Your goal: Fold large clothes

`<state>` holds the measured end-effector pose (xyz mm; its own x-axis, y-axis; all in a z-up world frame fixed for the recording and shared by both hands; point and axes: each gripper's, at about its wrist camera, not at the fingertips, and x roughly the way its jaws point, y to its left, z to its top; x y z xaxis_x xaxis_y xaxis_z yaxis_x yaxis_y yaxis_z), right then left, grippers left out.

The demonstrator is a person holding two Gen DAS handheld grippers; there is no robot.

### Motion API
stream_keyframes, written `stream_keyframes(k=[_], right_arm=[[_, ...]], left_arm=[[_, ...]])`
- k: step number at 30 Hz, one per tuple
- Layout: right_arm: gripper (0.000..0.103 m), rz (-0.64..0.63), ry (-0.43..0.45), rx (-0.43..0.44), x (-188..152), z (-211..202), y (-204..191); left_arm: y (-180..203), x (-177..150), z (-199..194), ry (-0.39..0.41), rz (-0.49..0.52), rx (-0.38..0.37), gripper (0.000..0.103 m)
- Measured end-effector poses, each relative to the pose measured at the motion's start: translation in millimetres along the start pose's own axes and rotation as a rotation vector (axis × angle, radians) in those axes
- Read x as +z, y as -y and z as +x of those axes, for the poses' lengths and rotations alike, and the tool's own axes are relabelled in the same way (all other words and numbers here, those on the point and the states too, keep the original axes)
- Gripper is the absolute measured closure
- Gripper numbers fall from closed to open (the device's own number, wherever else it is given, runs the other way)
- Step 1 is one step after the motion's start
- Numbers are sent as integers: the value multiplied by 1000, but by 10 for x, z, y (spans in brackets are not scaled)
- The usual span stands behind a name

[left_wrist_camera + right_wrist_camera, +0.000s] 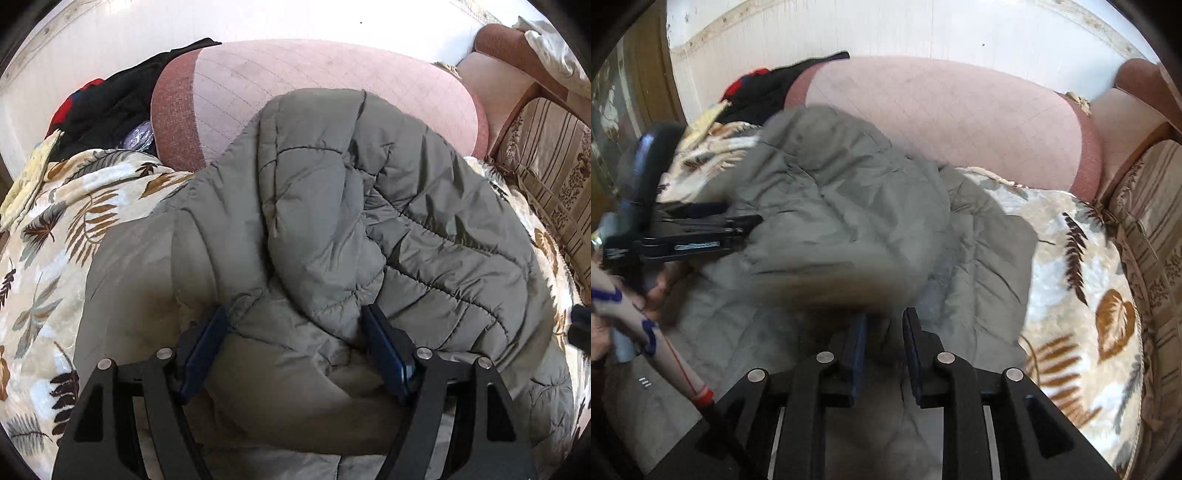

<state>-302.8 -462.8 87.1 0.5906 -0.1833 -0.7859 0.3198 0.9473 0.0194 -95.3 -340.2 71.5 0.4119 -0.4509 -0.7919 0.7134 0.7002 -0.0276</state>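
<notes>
A large grey-green quilted jacket point(332, 221) lies bunched on a leaf-patterned blanket point(55, 221) over a sofa. In the left wrist view my left gripper point(295, 317) has its jaws wide apart, with a thick fold of the jacket lying between the blue pads point(205, 350). In the right wrist view my right gripper point(884, 321) has its jaws narrowly apart around a fold of the jacket point(849, 206), which is blurred there. The left gripper point(701, 229) shows at the left of that view, pushed into the jacket.
A pink sofa backrest point(314, 74) rises behind the jacket. A pile of dark and red clothes point(103, 103) lies at the back left. A striped armrest cushion point(546, 166) borders the right side. The blanket point(1089, 295) covers the seat to the right.
</notes>
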Motion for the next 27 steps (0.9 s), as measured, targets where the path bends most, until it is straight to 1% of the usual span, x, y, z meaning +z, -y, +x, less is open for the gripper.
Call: stream_keyframes(k=[3,4,5,8,11,12,14,15,17,19,22,27], right_arm=[[81,65,75,26,4,-279,90],[81,83,89,43,25,-303,81],[81,104,99,60,65,-297,78],[81,140,103,98,201,-98,-51],[81,161,70,73,226,202,-193],[81,178,57,80,204,322,-205],[81,208,0,70,131,581,-217],[81,215,-29,64,76,716,-226],[81,224,-54,65,1,842,-215],[82,216,-58,65,-20,880,-201],[81,209,-56,60,-42,912,-210],[81,183,-61,20,-43,909,-305]], left_arm=[[-13,-36,-46,14,1,13,27],[-1,-63,-73,17,3,21,27],[-1,-86,-96,20,3,24,27],[21,-188,-195,31,9,31,27],[-7,-308,-217,35,9,44,27],[-31,-342,-203,32,1,42,27],[-99,-417,-157,25,-31,14,27],[-123,-457,-143,35,-41,3,26],[-104,-495,-131,53,-29,7,26],[-62,-521,-117,71,-6,24,26],[-27,-498,-84,58,9,39,25],[-19,-505,-77,63,11,49,25]])
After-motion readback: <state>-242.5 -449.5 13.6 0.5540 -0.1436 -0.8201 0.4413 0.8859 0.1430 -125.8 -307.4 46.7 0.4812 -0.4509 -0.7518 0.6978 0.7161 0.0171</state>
